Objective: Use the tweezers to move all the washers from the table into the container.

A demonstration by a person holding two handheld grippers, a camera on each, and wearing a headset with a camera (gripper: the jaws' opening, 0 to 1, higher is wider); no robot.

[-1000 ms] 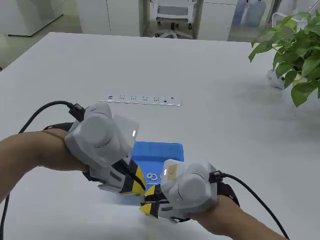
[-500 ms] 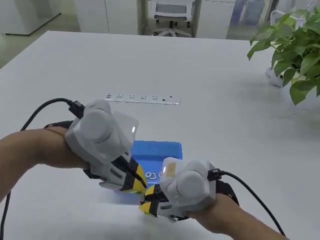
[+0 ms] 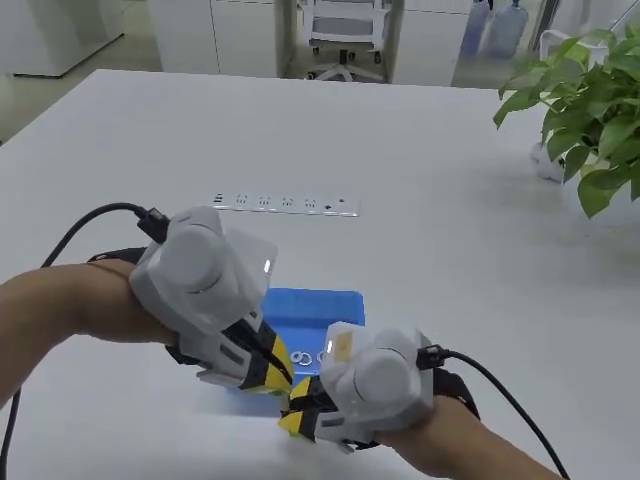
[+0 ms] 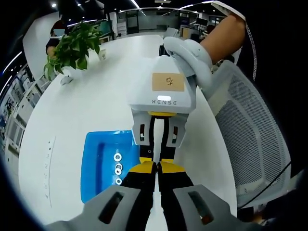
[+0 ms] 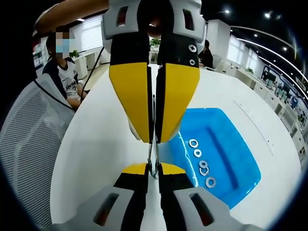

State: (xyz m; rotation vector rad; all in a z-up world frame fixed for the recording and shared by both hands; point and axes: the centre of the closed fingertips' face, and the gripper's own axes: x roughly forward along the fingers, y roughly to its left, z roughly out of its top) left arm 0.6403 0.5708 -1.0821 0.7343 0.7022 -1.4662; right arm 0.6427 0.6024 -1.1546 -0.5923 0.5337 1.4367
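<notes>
My left gripper (image 3: 278, 366) and right gripper (image 3: 296, 402) meet tip to tip at the near edge of the blue container (image 3: 318, 308). In the right gripper view, thin metal tweezers (image 5: 153, 153) run from the left gripper's (image 5: 155, 137) yellow jaws down into my right gripper's (image 5: 154, 170) own jaws. Both pairs of jaws are shut on the tweezers. Several silver washers (image 5: 198, 153) lie inside the container (image 5: 226, 144). In the left gripper view, the left gripper (image 4: 157, 166) faces the right gripper (image 4: 157, 144), with the washers (image 4: 118, 168) in the container (image 4: 98, 168) to the left.
A white power strip (image 3: 285, 204) lies on the white table (image 3: 420, 200) beyond the container. A potted plant (image 3: 585, 110) stands at the far right. A mesh office chair (image 4: 250, 139) stands by the table's near side, and a person (image 5: 65, 67) sits behind it.
Both grippers stay tip to tip by the container. The head camera has shifted slightly.
</notes>
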